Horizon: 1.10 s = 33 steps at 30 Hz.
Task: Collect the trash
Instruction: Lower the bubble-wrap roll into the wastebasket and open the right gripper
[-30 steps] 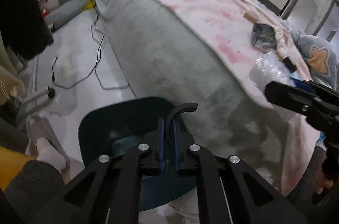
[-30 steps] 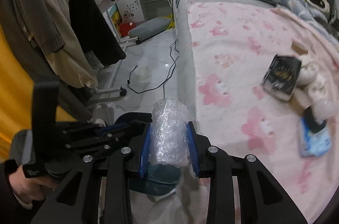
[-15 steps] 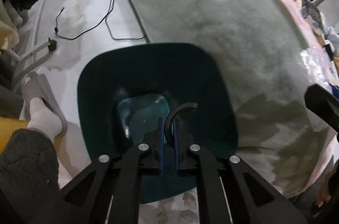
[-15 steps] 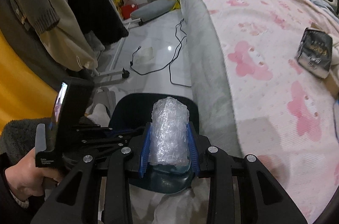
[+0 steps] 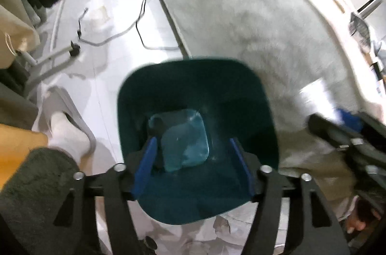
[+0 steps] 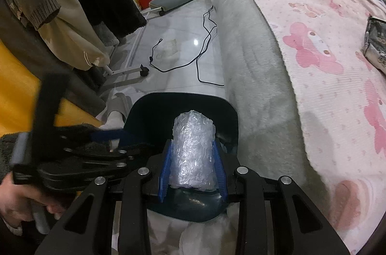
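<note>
Bubble wrap (image 6: 193,153) above bin (image 6: 226,110)

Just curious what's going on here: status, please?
Left gripper fingers just opened, empty, over teal bin. Right gripper shut on bubble wrap. Nothing blocking the bin.

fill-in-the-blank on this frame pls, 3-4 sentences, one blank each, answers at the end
1. The right gripper is shut on a roll of ____ wrap.
2. The left gripper hangs over the bin with its jaws ____, having just opened, nothing between them.
3. The bin stands on the floor beside the ____.
4. The cable lies on the ____.

Answers: bubble; open; bed; floor
</note>
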{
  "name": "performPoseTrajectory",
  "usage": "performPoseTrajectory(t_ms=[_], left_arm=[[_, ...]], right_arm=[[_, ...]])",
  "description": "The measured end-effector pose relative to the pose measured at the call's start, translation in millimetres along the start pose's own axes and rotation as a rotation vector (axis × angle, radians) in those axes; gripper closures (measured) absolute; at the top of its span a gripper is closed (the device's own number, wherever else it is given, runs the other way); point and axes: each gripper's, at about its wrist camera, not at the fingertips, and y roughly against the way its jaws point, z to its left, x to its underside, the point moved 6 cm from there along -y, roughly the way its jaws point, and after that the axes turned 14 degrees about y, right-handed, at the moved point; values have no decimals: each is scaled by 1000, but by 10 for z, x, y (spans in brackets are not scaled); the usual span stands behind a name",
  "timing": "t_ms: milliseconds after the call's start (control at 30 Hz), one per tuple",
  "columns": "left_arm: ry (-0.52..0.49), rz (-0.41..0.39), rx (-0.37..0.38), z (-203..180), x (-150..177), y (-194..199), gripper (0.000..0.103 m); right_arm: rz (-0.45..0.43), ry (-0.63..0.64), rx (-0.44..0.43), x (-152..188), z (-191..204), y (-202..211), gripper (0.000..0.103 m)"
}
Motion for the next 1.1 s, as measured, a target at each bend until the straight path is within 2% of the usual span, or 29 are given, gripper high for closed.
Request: performPoseTrajectory(t_ms=[100, 233, 567, 667, 733, 800, 1000, 1033, 1067, 1100], left_arm=[[-12, -93, 31, -61, -99, 287, 31], [-55, -201, 28, -211, -167, 601, 28], [-116, -411, 115, -449, -403, 1244, 23], [-113, -456, 124, -451, -452, 1381, 21], [-131, -487, 115, -460, -468, 1437, 11], [-147, -515, 103, -466, -497, 1491, 9], [-150, -612, 164, -526, -515, 1719, 6], [-153, -630, 169, -530, -511, 1758, 5], [-155, -647, 172, -542, -515, 1792, 5], [-154, -662, 179, -553, -518, 1825, 5]], right_arm=[[12, 7, -3, -10, 18, -70, 70], [38, 12, -2, 10, 20, -193, 70], [116, 43, -16, 162, 57, -661, 70], [141, 37, -28, 219, 95, -810, 70], [166, 32, -41, 284, 138, -932, 69], [193, 35, -48, 356, 185, -1049, 68], [275, 51, -43, 582, 269, -1315, 67], [281, 52, -44, 597, 287, -1342, 62], [282, 51, -46, 600, 300, -1355, 49], [275, 49, -50, 592, 315, -1347, 43]])
